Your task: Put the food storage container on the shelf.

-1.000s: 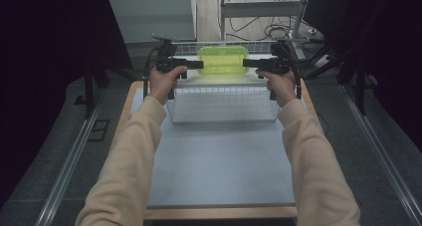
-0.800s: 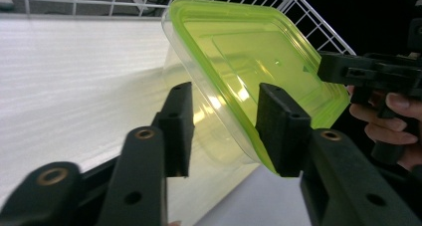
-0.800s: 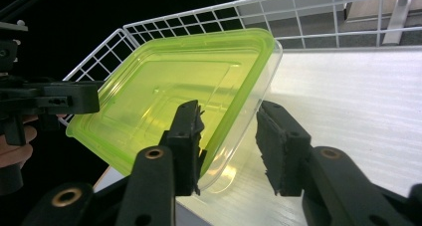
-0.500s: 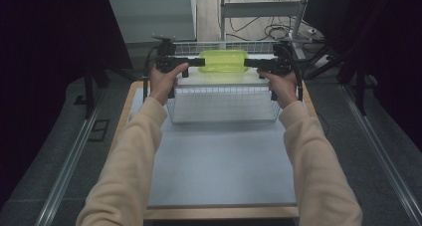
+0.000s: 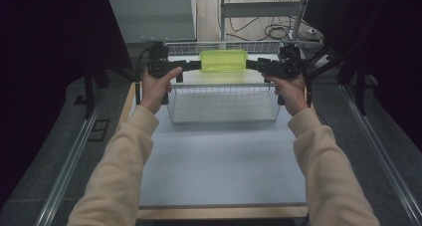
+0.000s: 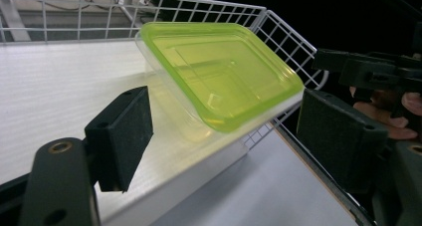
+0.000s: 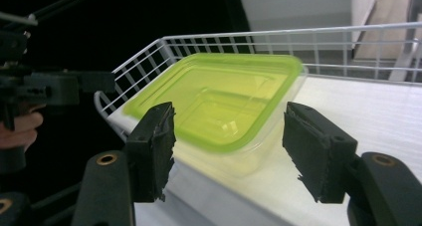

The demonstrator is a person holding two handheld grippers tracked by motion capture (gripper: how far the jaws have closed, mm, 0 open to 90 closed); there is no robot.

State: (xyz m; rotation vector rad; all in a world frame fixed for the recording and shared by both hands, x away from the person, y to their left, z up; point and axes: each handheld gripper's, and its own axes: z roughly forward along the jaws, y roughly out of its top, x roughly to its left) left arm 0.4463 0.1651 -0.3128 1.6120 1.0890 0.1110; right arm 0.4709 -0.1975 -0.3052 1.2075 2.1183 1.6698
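A clear plastic container with a yellow-green lid (image 5: 223, 60) stands on a white raised board inside a wire basket (image 5: 224, 88) at the far end of the table. My left gripper (image 5: 196, 65) points at the container's left end, my right gripper (image 5: 251, 64) at its right end. In the left gripper view the container (image 6: 219, 71) lies just beyond the left gripper (image 6: 234, 136), whose jaws stand wide apart. From the right gripper view the container (image 7: 219, 96) sits ahead of the right gripper (image 7: 229, 151), also open. Neither gripper holds anything.
The basket's wire walls (image 6: 149, 7) rise close behind and beside the container. The white board (image 7: 378, 111) stretches along the basket's back. A pale blue table top (image 5: 224, 156) lies between the basket and the person. Dark stands and cables flank the table.
Both grippers have edged inward towards the container's two ends. The container has not moved.
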